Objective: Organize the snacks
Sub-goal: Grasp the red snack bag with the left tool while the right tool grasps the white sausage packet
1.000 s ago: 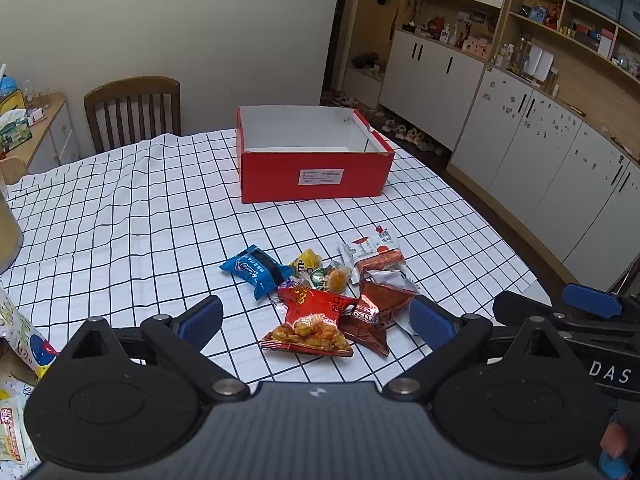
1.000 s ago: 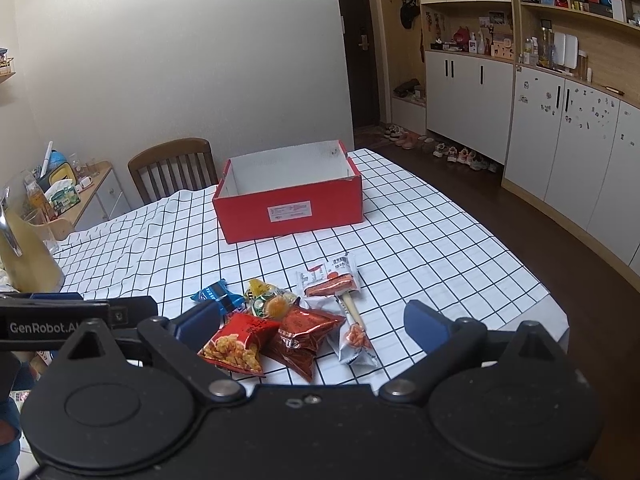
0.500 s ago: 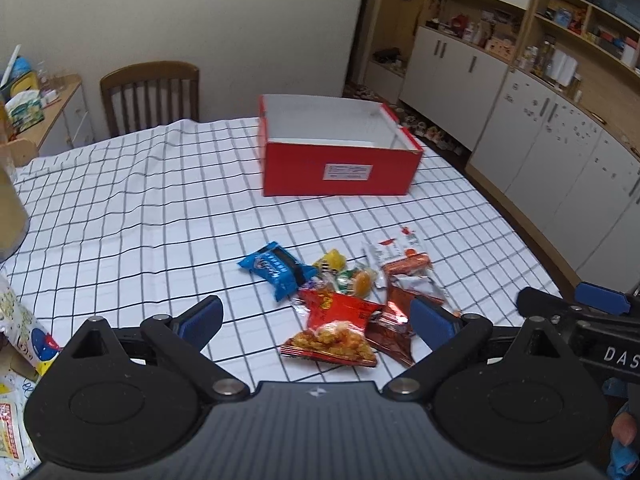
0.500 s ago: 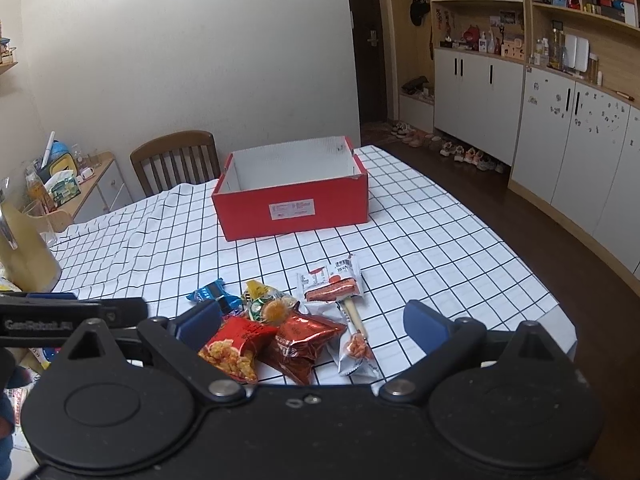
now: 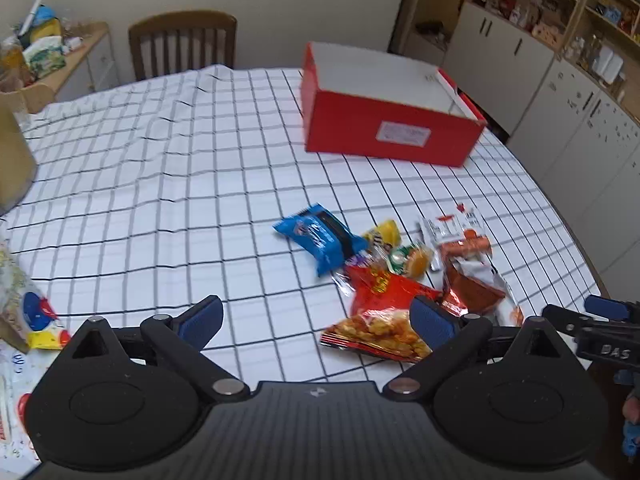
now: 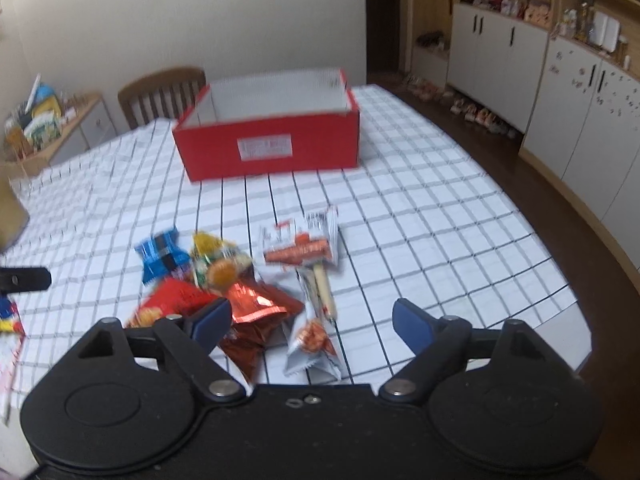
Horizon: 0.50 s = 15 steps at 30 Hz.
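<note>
A heap of snack packets lies on the checked tablecloth (image 5: 160,168): a blue biscuit pack (image 5: 320,236), a red chip bag (image 5: 380,312), a dark red foil bag (image 6: 256,312), a sausage packet (image 6: 300,244) and a white stick packet (image 6: 316,336). An open red box (image 5: 390,136) (image 6: 272,148) with a white inside stands beyond them. My left gripper (image 5: 316,316) hangs open just before the heap, its right finger over the chip bag. My right gripper (image 6: 312,324) hovers low over the white packet and the foil bag; its jaws are closing, pads touching nothing.
A wooden chair (image 5: 184,44) stands at the table's far side, a cluttered side cabinet (image 5: 44,56) to the left. White cupboards (image 6: 500,52) line the right wall. Paper packaging (image 5: 24,320) lies at the table's left edge. The table's rounded right edge (image 6: 560,288) drops to dark floor.
Both grippers have come down and forward toward the snack heap, which now looms larger. The right gripper's fingers have drawn slightly closer together.
</note>
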### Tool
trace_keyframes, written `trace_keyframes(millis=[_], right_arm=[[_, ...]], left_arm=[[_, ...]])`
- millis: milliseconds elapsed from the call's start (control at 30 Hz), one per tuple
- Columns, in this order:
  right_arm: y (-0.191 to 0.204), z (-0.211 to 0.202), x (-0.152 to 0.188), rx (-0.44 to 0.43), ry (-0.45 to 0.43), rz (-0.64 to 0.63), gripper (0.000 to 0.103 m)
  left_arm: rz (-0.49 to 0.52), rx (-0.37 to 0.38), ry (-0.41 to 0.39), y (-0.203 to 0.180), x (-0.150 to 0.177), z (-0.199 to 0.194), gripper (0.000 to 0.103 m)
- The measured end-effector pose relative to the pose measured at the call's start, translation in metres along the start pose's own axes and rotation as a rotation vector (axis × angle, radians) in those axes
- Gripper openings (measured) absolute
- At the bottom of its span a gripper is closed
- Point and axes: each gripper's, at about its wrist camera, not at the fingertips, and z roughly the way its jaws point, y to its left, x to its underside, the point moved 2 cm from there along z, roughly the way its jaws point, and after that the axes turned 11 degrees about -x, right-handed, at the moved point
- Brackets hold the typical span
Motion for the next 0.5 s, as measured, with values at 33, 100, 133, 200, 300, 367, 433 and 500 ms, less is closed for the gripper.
trace_keyframes(millis=[33, 100, 133, 200, 300, 367, 433, 500], right_arm=[[-0.003, 0.006, 0.002, 0.024, 0.034, -0.018, 0.084], [-0.008, 0.017, 0.007, 0.041, 0.088, -0.038, 0.081], [-0.012, 0.022, 0.010, 0.052, 0.119, -0.048, 0.079], [-0.014, 0.035, 0.015, 0.047, 0.154, -0.072, 0.075], [-0.022, 0.051, 0.015, 0.061, 0.198, -0.091, 0.070], [-0.025, 0.059, 0.014, 0.047, 0.219, -0.087, 0.063], [-0.026, 0.068, 0.013, 0.032, 0.231, -0.105, 0.061], [-0.029, 0.074, 0.012, 0.026, 0.248, -0.124, 0.058]], left_arm=[[0.008, 0.006, 0.010, -0.005, 0.000, 0.005, 0.100], [0.024, 0.009, 0.027, -0.014, -0.002, 0.014, 0.100], [0.040, 0.013, 0.036, -0.020, -0.002, 0.020, 0.100], [0.072, 0.015, 0.052, -0.031, -0.003, 0.030, 0.100], [0.116, 0.025, 0.071, -0.046, -0.003, 0.045, 0.100], [0.135, 0.027, 0.095, -0.054, -0.003, 0.056, 0.099], [0.151, 0.047, 0.117, -0.062, -0.003, 0.065, 0.099], [0.176, 0.046, 0.133, -0.069, -0.003, 0.072, 0.099]])
